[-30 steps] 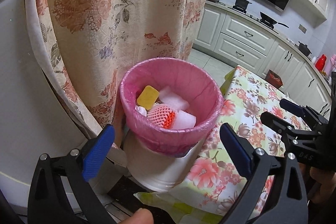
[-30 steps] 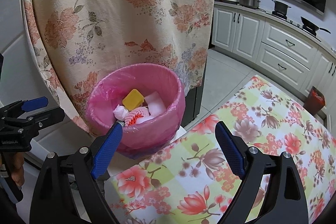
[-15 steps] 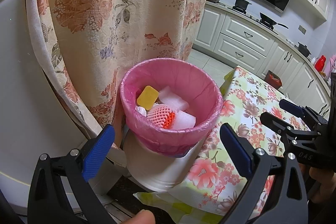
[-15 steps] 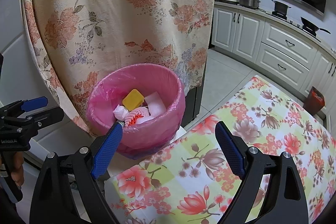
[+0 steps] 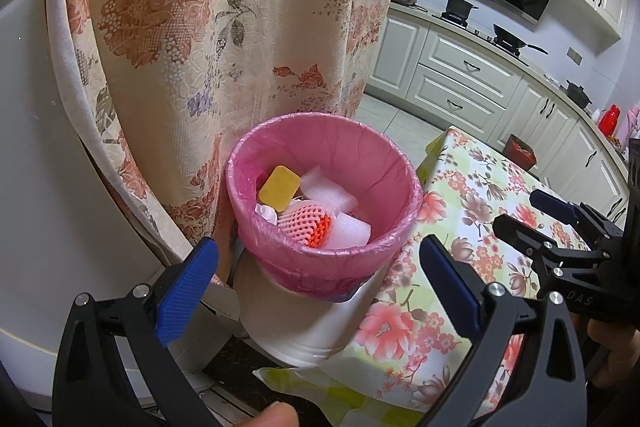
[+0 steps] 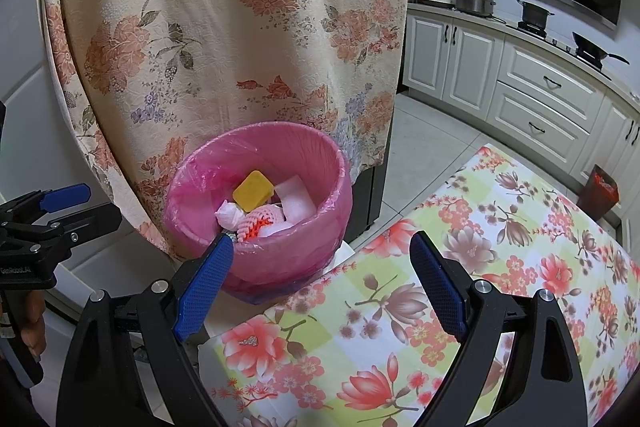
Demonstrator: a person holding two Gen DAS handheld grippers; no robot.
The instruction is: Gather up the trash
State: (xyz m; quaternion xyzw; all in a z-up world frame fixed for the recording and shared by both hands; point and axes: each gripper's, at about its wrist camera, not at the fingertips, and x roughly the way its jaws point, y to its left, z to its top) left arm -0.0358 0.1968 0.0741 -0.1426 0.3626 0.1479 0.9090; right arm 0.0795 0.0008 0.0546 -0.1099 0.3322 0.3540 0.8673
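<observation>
**Trash sits in the pink-lined bin; both claws wide and empty**

Trash (image 5: pixel 308 211) lies in the bin (image 5: pixel 400 227), which stands beside the table's corner and against the curtain.

The left gripper (image 5: pixel 320 287) hangs with its blue pads (image 5: pixel 188 291) spread wide, nothing between them; the bin shows in the gap beyond the tips. The right gripper (image 6: pixel 320 283) stands just as wide and empty, its left pad (image 6: pixel 204 291) overlapping the bin's near rim in the picture, though whether they touch I cannot tell.

The left view looks more steeply into the bin: a yellow block (image 5: pixel 279 187), white foam pieces (image 5: pixel 328 191), a pink foam net (image 5: pixel 306 221) with an orange patch at its end. It also shows the bin's white lower body (image 5: pixel 296 323) under the pink liner, a fingertip (image 5: pixel 276 415) at the bottom edge, and the right gripper out over the tablecloth (image 5: pixel 460 203) at right.

The right view hides that white body but shows a knotted white wad (image 6: pixel 230 215) beside the yellow block, far more of the floral tablecloth, and the left gripper at the left edge with a hand (image 6: pixel 30 323) on its handle.

Behind hangs the curtain (image 6: pixel 240 27); farther right run white cabinets (image 6: pixel 532 79), pots on a stove (image 6: pixel 532 15), and a small red-lined bin (image 6: pixel 602 189) on the floor.
</observation>
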